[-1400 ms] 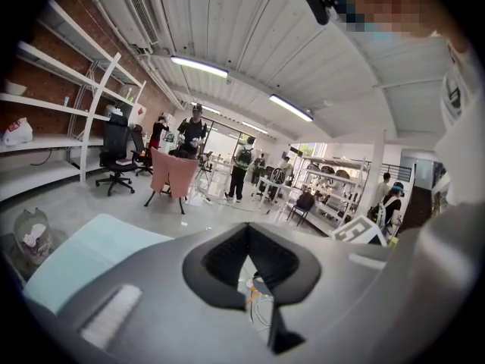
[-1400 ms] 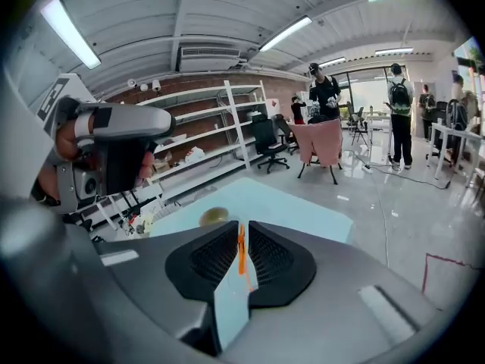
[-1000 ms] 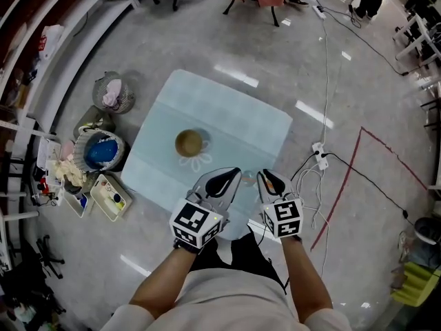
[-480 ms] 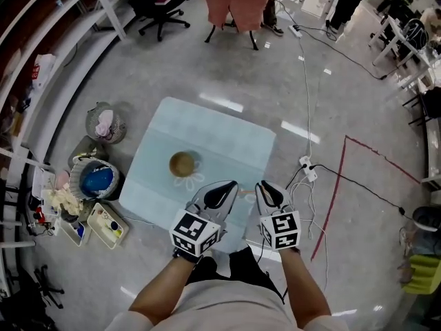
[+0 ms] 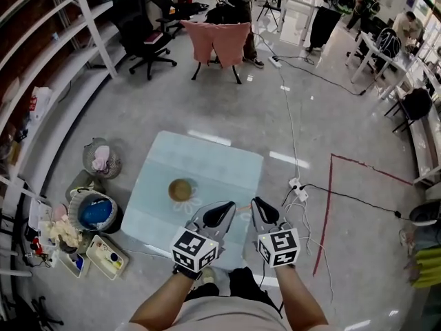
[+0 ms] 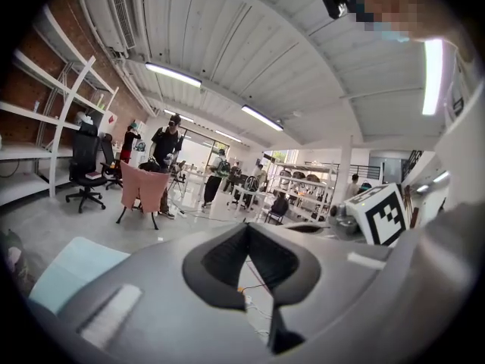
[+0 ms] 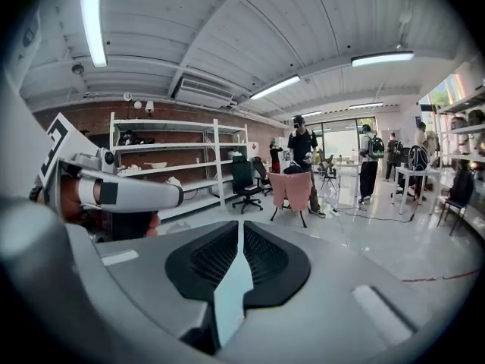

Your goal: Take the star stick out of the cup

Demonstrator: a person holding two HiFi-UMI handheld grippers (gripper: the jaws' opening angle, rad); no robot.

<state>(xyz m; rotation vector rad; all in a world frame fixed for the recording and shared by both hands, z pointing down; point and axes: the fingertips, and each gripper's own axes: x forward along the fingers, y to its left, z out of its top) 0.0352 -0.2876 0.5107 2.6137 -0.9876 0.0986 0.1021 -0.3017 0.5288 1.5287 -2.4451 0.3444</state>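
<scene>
A brown cup point(image 5: 181, 189) stands near the middle of the pale blue table point(image 5: 207, 161) in the head view. A pale petal-shaped thing point(image 5: 189, 204) shows at the cup's near side; it is too small to tell whether it is the star stick. My left gripper point(image 5: 224, 212) and right gripper point(image 5: 260, 211) hover side by side over the table's near edge, right of the cup and apart from it. Both are shut with nothing between the jaws. The left gripper point(image 6: 246, 226) and right gripper point(image 7: 240, 224) point out into the room, and the cup is hidden in both gripper views.
On the floor left of the table are a wire basket point(image 5: 100, 158), a blue bowl point(image 5: 94, 212) and small trays point(image 5: 105, 256). A power strip with cables point(image 5: 298, 189) and a red tape line point(image 5: 326, 205) lie to the right. A pink-draped chair point(image 5: 220, 41) stands beyond.
The head view has lifted to take in more of the room, so the table and cup sit lower and smaller. Both grippers stay shut at the table's near edge.
</scene>
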